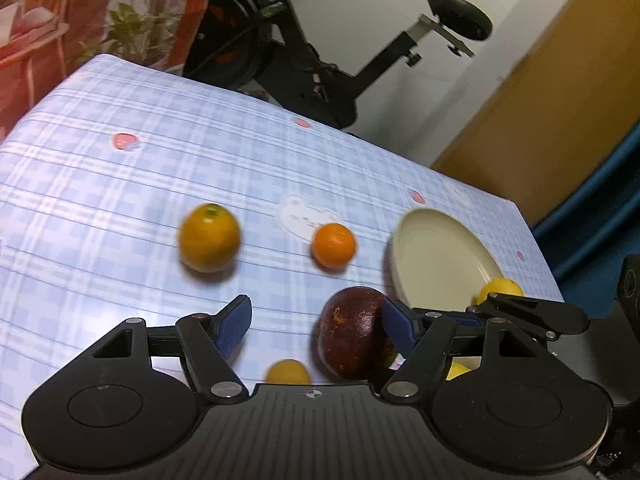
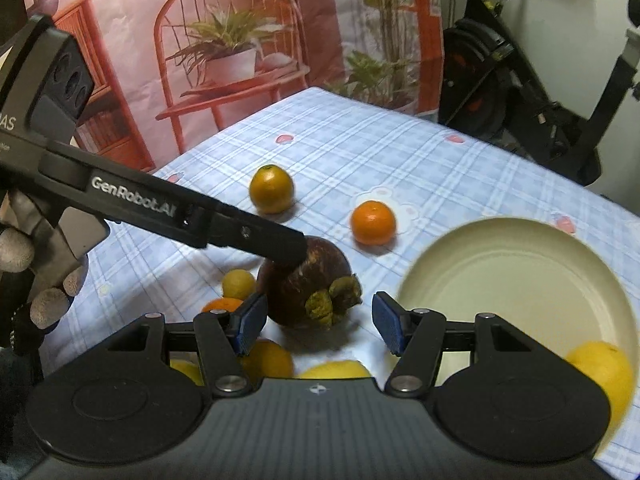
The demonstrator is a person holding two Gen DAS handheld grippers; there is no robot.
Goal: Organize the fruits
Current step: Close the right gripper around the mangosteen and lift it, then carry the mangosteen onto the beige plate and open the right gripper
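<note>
A dark purple mangosteen [image 1: 352,330] [image 2: 306,284] lies on the blue checked tablecloth [image 1: 120,208]. My left gripper [image 1: 316,322] is open, its right pad against the mangosteen; it also shows in the right wrist view [image 2: 280,246], its finger resting on the fruit. My right gripper [image 2: 318,324] is open just in front of the mangosteen. A cream plate [image 1: 440,256] [image 2: 516,284] holds a yellow lemon [image 2: 602,372] [image 1: 500,288]. A large orange [image 1: 209,237] [image 2: 271,189] and a small orange [image 1: 334,245] [image 2: 373,222] lie farther back.
Several small yellow and orange fruits [image 2: 239,283] [image 1: 288,372] lie near the grippers. An exercise bike [image 1: 304,52] stands beyond the table's far edge. A red printed backdrop [image 2: 224,40] hangs behind the table.
</note>
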